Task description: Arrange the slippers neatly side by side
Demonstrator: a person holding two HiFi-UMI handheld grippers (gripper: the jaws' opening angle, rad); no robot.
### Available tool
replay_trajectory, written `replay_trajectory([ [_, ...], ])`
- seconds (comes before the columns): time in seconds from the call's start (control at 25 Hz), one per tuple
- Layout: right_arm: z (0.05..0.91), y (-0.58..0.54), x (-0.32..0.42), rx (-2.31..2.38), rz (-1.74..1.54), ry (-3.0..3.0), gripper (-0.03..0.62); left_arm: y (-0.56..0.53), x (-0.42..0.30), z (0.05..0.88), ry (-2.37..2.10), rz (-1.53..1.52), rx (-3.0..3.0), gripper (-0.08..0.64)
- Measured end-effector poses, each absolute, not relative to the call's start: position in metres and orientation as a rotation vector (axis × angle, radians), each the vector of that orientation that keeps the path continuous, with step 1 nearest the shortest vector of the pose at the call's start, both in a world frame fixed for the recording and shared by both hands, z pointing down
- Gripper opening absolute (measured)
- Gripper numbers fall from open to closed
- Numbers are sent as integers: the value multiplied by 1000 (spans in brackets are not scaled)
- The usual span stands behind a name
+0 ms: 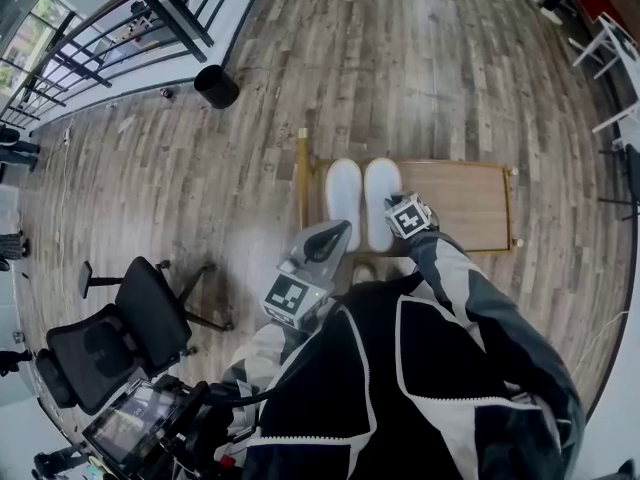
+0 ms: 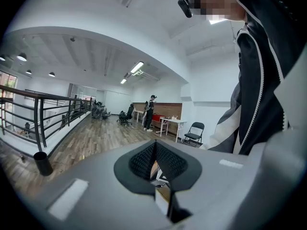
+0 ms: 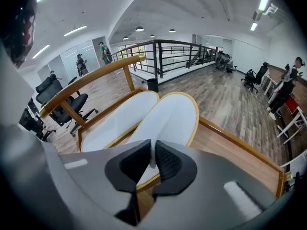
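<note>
Two white slippers lie side by side on a low wooden table [image 1: 460, 203], toes pointing away from me. The left slipper [image 1: 343, 200] [image 3: 117, 121] and the right slipper [image 1: 381, 198] [image 3: 170, 116] touch along their inner edges. My right gripper [image 1: 393, 208] [image 3: 153, 159] is at the near end of the right slipper, its jaws shut on a thin white edge of it. My left gripper [image 1: 343, 230] [image 2: 154, 159] hangs just short of the table, off the slippers, aimed out into the room, shut and holding nothing.
The table [image 3: 225, 152] has a raised wooden rim and a rail [image 3: 86, 83] on its left side. A black bin [image 1: 216, 86] stands on the floor beyond, near a metal railing [image 1: 110, 38]. A black office chair [image 1: 120, 338] is at my left, white furniture [image 1: 615, 58] far right.
</note>
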State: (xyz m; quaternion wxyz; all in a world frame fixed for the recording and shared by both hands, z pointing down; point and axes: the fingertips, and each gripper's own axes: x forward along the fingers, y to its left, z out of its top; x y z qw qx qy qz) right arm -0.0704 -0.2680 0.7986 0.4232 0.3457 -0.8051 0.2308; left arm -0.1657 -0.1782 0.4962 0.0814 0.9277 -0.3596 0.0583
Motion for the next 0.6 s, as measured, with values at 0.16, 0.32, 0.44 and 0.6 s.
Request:
replay_trajectory([
  [0.16,810,-271,-76,814,603,-1964,51,-180,-174,497,-1094,171,2771,20],
  [0.32,805,-272,-88,808,631,-1999,196,-178,-182,497,-1096,170,2756,20],
  [0.44,797,-277,-86,841,640,-2014,219,-180,-182,497,-1096,162,2761,20],
  [0.6,772,-273,-83,853,628,-2079,211,-179,-178,500,-1077,147,2759,20],
])
